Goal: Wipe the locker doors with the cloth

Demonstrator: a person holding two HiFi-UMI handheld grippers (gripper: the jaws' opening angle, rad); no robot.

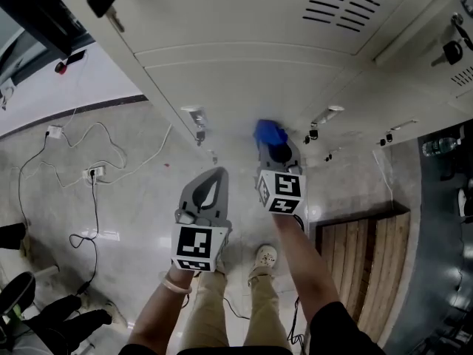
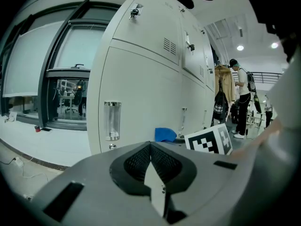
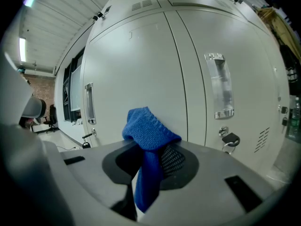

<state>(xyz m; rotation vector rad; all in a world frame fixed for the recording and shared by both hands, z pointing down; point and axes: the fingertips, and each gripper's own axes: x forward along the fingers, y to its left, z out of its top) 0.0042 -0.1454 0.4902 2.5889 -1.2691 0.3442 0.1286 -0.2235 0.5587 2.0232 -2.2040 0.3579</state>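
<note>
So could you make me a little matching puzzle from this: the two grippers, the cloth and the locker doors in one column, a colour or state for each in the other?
Things:
1. left gripper
2. right gripper
3. cloth
4. locker doors

Colour or state:
A. blue
B. jaws shut on the cloth
C. off-white
D. jaws together, nothing held

Pairs: 1-D, 2-B, 3-A, 4-C.

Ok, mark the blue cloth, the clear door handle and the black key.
blue cloth [image 3: 149, 134]: right gripper view, its knit fold.
clear door handle [image 3: 220, 86]: right gripper view, mid-bar.
black key [image 3: 231, 139]: right gripper view, its head.
</note>
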